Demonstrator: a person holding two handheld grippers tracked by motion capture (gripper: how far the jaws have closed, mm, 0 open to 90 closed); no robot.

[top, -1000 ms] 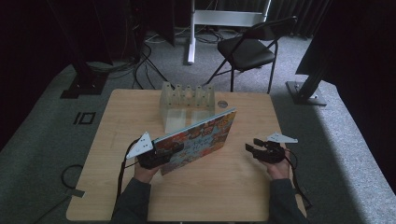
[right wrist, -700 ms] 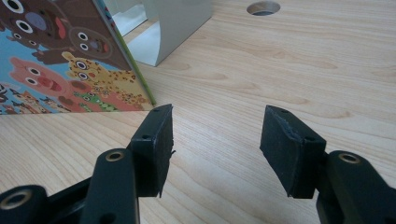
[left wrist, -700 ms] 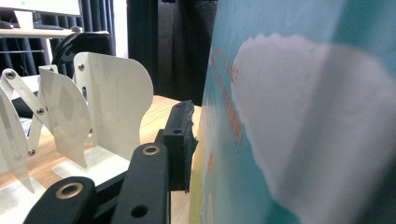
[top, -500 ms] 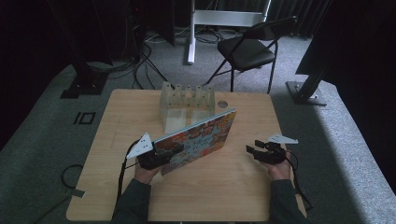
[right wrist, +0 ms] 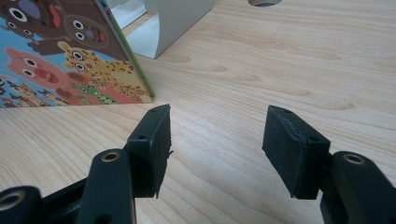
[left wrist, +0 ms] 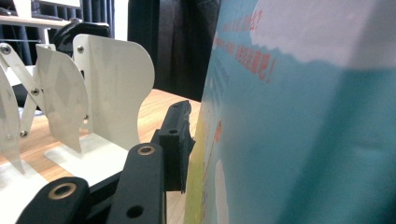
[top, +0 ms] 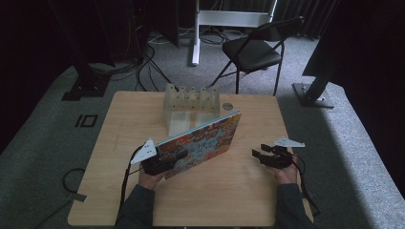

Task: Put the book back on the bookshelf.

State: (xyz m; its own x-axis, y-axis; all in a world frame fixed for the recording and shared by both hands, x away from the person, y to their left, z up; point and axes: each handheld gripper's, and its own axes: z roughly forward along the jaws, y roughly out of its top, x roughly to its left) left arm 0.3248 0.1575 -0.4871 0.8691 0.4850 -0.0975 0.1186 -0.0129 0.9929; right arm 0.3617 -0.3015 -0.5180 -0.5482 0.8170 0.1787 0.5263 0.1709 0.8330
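Standing on its lower edge and tilted, a picture book (top: 200, 143) is held near the middle of the wooden table (top: 248, 195), its colourful animal cover turned toward the person's side. At the left, the left gripper (top: 160, 162) is seen at the book's near left end; in the left gripper view one black jaw is pressed against the cover, while the other jaw is hidden behind the book, so the book is pinched at that end. Just behind the book, a white divider rack (top: 191, 102) is set toward the table's far edge, and a small round hole (top: 228, 106) is seen beside it. At the right, the right gripper (top: 260, 156) is held low over bare wood, well apart from the book's right end. Its jaws are spread, have just been opening, and nothing is seen between them.
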